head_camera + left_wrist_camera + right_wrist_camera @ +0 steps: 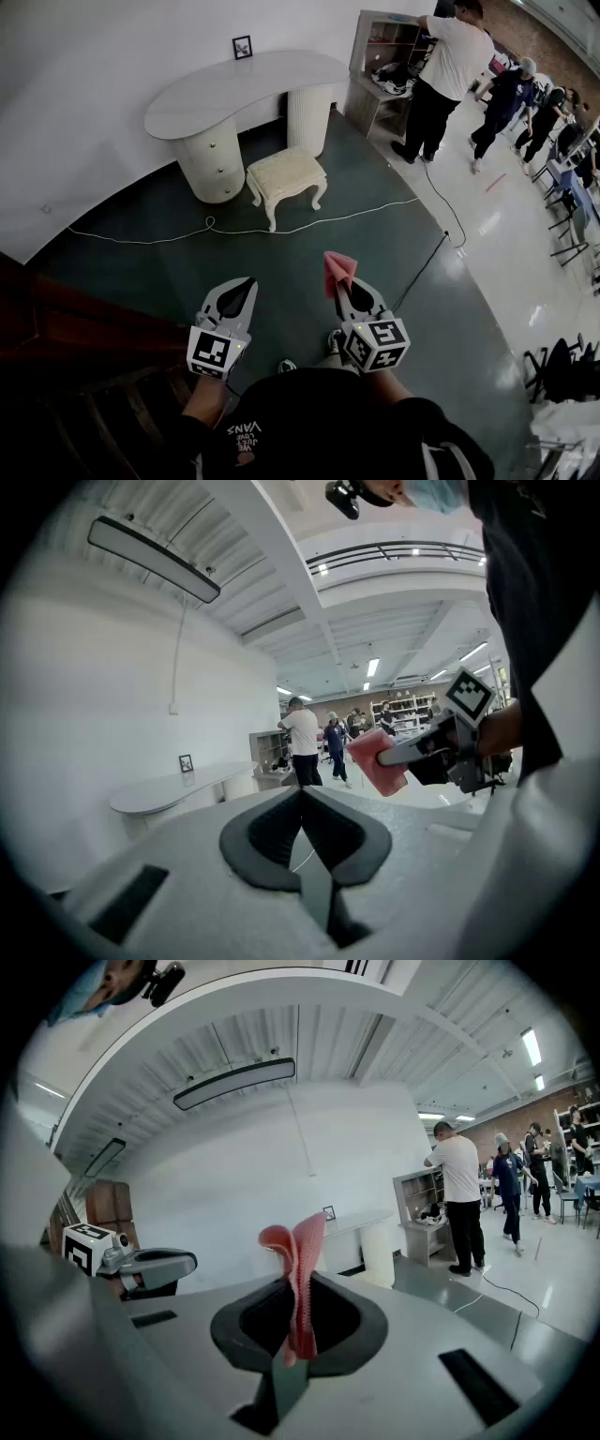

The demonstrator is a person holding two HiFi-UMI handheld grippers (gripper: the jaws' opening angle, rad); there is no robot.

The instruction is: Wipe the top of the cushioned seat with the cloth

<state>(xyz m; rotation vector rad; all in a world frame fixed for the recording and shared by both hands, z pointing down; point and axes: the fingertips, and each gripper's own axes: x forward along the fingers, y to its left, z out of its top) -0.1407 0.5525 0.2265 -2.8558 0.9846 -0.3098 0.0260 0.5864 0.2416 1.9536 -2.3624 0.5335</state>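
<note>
**Right claw** [341, 284]: closed on the cloth [336, 267], a pink textured piece pinched near its lower edge. The rest stands in a loose fold above the tips.

**Left claw** [247, 281]: jaws together, nothing between them. It is level with the right claw and just to its left.

**Cushioned seat** [286, 172]: cream stool on carved legs, well ahead of both claws across open dark floor and slightly left of the right claw's line. Wiping has not begun.

**Step in hand (judged):** carry the cloth to the seat.
- Approach from the side nearest the claws.
- Lower the right claw until the free fold, not the tips, lies flat on the cushion.
- Wipe in overlapping strokes from edge to edge, with light pressure, since the padding will likely give.
- Held by one edge, the cloth may bunch. The empty left claw could spread it or steady the seat's rim.

**Edges and room:**
- Counter [246, 79]: white and curved, just beyond the seat. Its drum pedestal [214, 157] stands close on the seat's left, so the far and left sides are cramped while the near and right sides are open.
- Cable [234, 231]: lies across the floor between the claws and the seat, passing by the front legs. It is a likely snag underfoot.
- Dark wooden structure [66, 337]: close on the left claw's left.
- Standing person [441, 66]: well ahead and to the right, clear of the path.
</note>
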